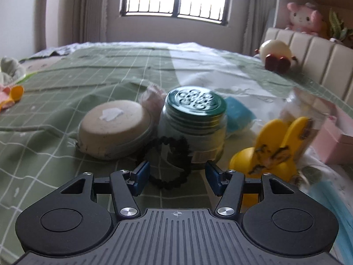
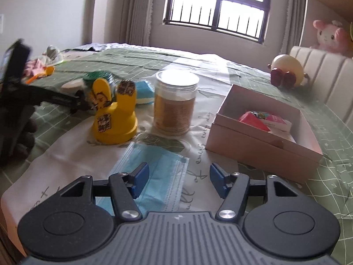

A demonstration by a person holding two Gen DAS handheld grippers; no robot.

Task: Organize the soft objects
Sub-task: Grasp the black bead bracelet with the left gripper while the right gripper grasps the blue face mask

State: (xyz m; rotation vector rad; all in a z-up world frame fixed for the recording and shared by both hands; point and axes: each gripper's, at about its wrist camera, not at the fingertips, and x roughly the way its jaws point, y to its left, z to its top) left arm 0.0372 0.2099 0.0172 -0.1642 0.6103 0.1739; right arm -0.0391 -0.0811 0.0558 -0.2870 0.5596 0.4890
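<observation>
My left gripper (image 1: 177,173) is open and empty, low over the bed, its fingers either side of a black beaded hair tie (image 1: 167,161) that lies against a glass jar with a green lid (image 1: 194,128). My right gripper (image 2: 179,180) is open and empty just above a blue face mask (image 2: 152,176) lying flat on a white cloth (image 2: 198,161). A pink open box (image 2: 262,130) holding a red and pink packet sits to the right of it. A blue soft block (image 2: 143,92) lies behind the yellow rabbit-shaped holder (image 2: 114,112).
A beige bowl upside down (image 1: 114,128) sits left of the jar. A clear tub with brown label (image 2: 174,103) stands mid-cloth. Plush toys lie at the far left (image 2: 44,64) and by the headboard (image 2: 286,69). The left arm (image 2: 44,97) shows in the right wrist view.
</observation>
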